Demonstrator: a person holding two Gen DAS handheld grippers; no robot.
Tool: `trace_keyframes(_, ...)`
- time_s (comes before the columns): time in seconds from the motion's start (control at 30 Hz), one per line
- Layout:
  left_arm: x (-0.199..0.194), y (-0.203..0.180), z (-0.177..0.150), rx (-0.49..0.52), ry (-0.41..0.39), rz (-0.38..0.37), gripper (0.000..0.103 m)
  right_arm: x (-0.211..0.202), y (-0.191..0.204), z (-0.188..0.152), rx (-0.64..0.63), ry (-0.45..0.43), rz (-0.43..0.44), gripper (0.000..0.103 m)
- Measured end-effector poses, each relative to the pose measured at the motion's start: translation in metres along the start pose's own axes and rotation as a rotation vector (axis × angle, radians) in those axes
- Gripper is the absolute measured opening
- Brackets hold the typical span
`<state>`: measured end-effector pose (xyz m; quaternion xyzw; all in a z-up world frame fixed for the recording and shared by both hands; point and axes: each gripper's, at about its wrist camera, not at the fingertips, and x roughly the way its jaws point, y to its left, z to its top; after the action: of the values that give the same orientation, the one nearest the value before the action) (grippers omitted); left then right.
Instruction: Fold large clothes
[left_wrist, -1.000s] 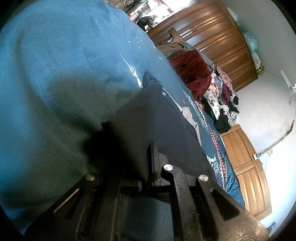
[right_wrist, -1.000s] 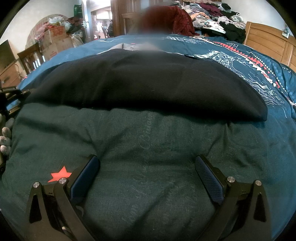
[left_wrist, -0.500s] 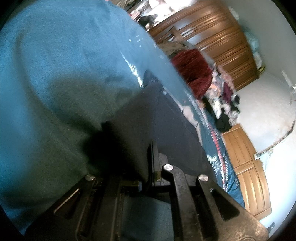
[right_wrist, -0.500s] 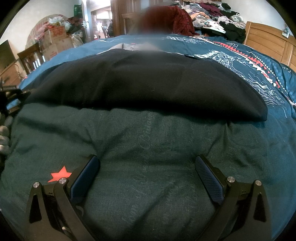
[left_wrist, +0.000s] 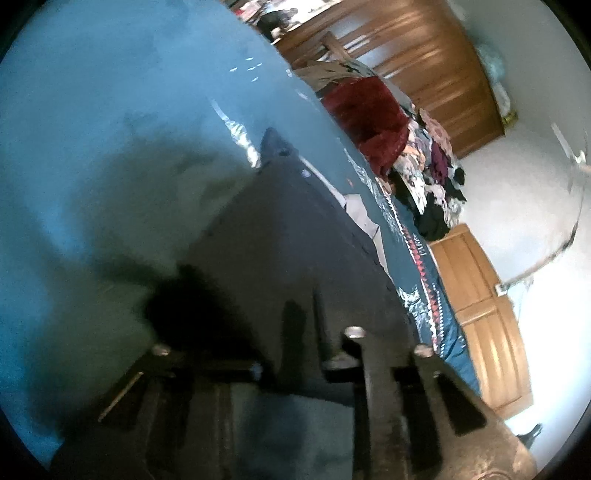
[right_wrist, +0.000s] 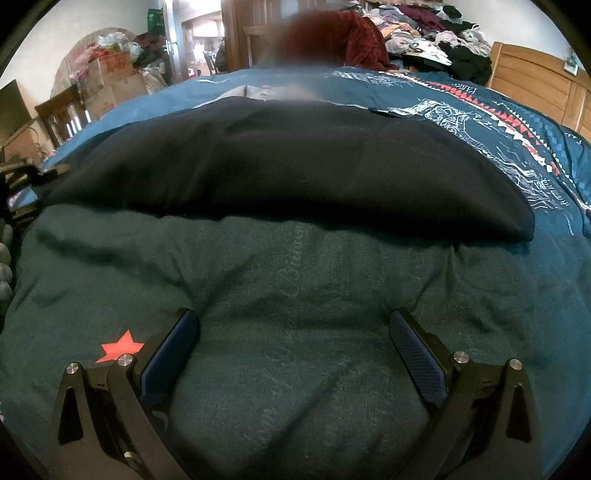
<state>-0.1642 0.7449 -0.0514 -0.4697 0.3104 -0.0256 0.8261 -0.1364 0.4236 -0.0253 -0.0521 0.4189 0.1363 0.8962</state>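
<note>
Black garment (left_wrist: 295, 258) pinched in left claw (left_wrist: 306, 332), right claw (right_wrist: 295, 332) gaping wide — only its view shows a red star (right_wrist: 120, 349)

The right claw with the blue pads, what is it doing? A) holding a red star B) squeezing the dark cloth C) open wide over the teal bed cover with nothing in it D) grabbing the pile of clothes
C: the right claw has its blue pads spread far apart above the teal bed cover, nothing between them.

Teal patterned bedspread (right_wrist: 480, 110) covered the bed; wooden wardrobe (left_wrist: 424, 55) stood behind, cardboard boxes (right_wrist: 114, 81) by doorway, wooden footboard (left_wrist: 487, 314) right.
</note>
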Motion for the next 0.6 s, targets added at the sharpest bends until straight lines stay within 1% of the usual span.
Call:
trace_keyframes(0.03,0.000,-0.003,0.001,0.001,0.000,0.002,0.018,0.000,0.001,0.001,-0.003,0.003,-0.002,0.103)
trace_keyframes(0.07,0.002,-0.005,0.000,0.006,-0.003,0.005,0.022,0.000,0.001,0.002,-0.006,0.009,-0.002,0.103)
trace_keyframes(0.1,0.006,-0.007,0.000,0.015,-0.001,0.006,0.033,0.000,0.001,0.003,-0.009,0.015,-0.001,0.103)
trace_keyframes(0.13,0.009,-0.005,0.003,0.019,-0.002,0.006,0.035,-0.001,0.002,0.005,-0.015,0.028,-0.001,0.103)
trace_keyframes(0.17,0.014,-0.003,0.006,0.014,-0.005,0.006,0.034,-0.003,0.003,0.008,-0.031,0.047,0.002,0.103)
trace_keyframes(0.23,0.015,0.003,0.013,-0.002,-0.003,0.017,0.016,-0.014,0.007,0.015,-0.069,0.065,0.007,0.093)
trace_keyframes(0.27,0.014,0.002,0.014,0.006,-0.009,0.025,0.003,-0.027,0.011,0.025,-0.087,0.065,0.023,0.088)
trace_keyframes(0.33,0.007,-0.021,0.007,0.135,-0.040,0.050,0.002,-0.048,0.015,0.048,-0.076,0.040,0.084,0.088)
trace_keyframes(0.37,0.005,-0.037,0.000,0.217,-0.052,0.072,0.002,-0.061,0.019,0.075,-0.073,-0.002,0.129,0.089)
trace_keyframes(0.4,0.004,-0.051,-0.007,0.279,-0.066,0.092,0.002,-0.068,0.024,0.097,-0.076,-0.040,0.154,0.093)
trace_keyframes(0.43,0.003,-0.058,-0.010,0.313,-0.075,0.104,0.002,-0.071,0.029,0.120,-0.073,-0.073,0.182,0.097)
trace_keyframes(0.47,0.003,-0.065,-0.012,0.344,-0.083,0.113,0.002,-0.067,0.040,0.159,-0.061,-0.097,0.253,0.102)
trace_keyframes(0.53,0.005,-0.081,-0.017,0.411,-0.092,0.136,0.002,-0.050,0.065,0.213,-0.068,-0.080,0.354,0.102)
trace_keyframes(0.57,0.007,-0.088,-0.018,0.447,-0.095,0.146,0.002,-0.034,0.084,0.242,-0.078,-0.043,0.423,0.102)
trace_keyframes(0.6,0.009,-0.094,-0.019,0.481,-0.094,0.153,0.002,-0.019,0.104,0.266,-0.089,-0.013,0.467,0.101)
